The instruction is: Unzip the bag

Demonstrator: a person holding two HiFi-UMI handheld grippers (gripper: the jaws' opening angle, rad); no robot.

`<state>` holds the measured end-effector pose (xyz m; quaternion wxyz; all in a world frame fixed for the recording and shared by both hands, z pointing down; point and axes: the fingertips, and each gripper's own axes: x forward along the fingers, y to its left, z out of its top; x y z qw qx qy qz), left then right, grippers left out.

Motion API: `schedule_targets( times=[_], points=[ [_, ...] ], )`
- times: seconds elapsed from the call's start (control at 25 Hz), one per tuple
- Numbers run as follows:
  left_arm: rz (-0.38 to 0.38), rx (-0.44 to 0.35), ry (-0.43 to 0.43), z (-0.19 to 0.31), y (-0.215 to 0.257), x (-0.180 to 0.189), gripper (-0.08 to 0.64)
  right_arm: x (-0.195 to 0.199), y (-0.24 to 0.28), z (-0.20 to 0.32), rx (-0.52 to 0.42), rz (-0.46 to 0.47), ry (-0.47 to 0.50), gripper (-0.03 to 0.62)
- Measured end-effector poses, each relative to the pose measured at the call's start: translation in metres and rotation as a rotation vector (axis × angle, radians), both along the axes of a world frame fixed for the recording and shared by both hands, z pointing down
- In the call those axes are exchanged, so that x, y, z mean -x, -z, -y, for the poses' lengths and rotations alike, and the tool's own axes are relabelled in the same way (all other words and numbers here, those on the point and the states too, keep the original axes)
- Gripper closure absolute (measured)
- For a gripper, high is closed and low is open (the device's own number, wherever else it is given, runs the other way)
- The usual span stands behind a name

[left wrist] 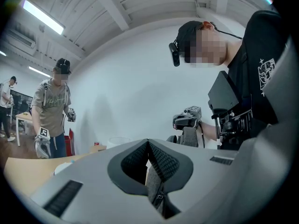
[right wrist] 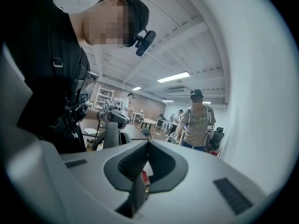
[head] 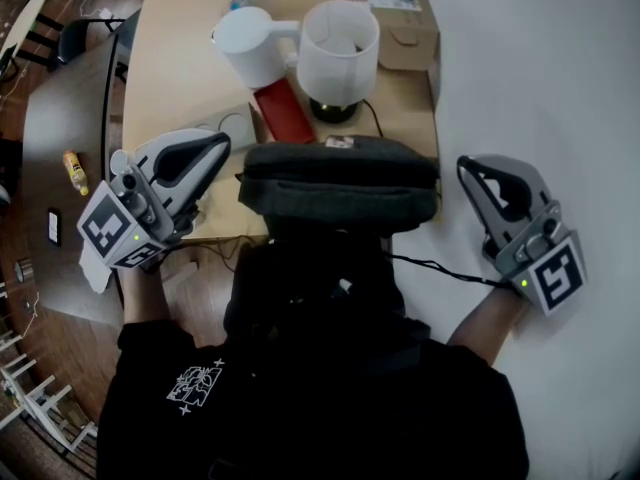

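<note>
A dark grey bag (head: 340, 183) lies at the near edge of the wooden table (head: 180, 78), right in front of me. My left gripper (head: 222, 150) sits at the bag's left end. In the left gripper view its jaws (left wrist: 148, 141) are shut, with grey bag fabric and a stretch of zipper (left wrist: 156, 190) pinched between the pads. My right gripper (head: 466, 166) is at the bag's right end. Its jaws (right wrist: 148, 143) are shut on a grey strip of the bag (right wrist: 138, 190); whether this is the zipper pull I cannot tell.
Behind the bag stand a white jug (head: 255, 43), a white lamp (head: 338, 43), a red flat item (head: 285, 113) and a cardboard box (head: 400, 28). A white wall (head: 540, 68) runs along the right. Another person (left wrist: 53, 111) with grippers stands further back.
</note>
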<state>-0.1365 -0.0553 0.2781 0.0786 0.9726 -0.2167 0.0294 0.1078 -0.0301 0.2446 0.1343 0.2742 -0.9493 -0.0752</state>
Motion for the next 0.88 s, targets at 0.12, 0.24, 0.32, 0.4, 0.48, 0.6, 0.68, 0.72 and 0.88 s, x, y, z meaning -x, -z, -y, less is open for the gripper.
schedule_targets(
  times=[0.12, 0.24, 0.32, 0.4, 0.48, 0.6, 0.68, 0.72, 0.88],
  points=[
    [0.004, -0.016, 0.002, 0.0, 0.003, -0.001, 0.563, 0.004, 0.001, -0.001, -0.015, -0.013, 0.011, 0.569],
    [0.007, -0.035, 0.002, 0.0, 0.008, -0.003, 0.563, 0.008, 0.003, -0.001, -0.024, -0.018, 0.015, 0.569],
    [0.009, -0.04, 0.001, -0.001, 0.009, -0.005, 0.563, 0.008, 0.004, -0.001, -0.025, -0.021, 0.015, 0.569],
    [0.011, -0.043, 0.0, -0.002, 0.009, -0.006, 0.563, 0.008, 0.003, 0.0, -0.028, -0.021, 0.012, 0.569],
    [0.015, -0.047, 0.002, -0.002, 0.01, -0.008, 0.563, 0.008, 0.003, 0.0, -0.029, -0.023, 0.011, 0.569],
    [0.022, -0.058, 0.005, -0.003, 0.012, -0.012, 0.564, 0.012, 0.005, -0.001, -0.037, -0.027, 0.017, 0.569],
    [0.021, -0.064, 0.002, -0.004, 0.013, -0.016, 0.564, 0.016, 0.005, 0.0, -0.041, -0.025, 0.025, 0.569],
    [0.019, -0.067, -0.001, -0.004, 0.013, -0.017, 0.563, 0.018, 0.005, 0.0, -0.042, -0.023, 0.028, 0.569],
    [0.032, -0.074, -0.015, -0.005, 0.011, -0.019, 0.563, 0.022, 0.005, -0.001, -0.043, -0.021, 0.029, 0.569]
  ],
)
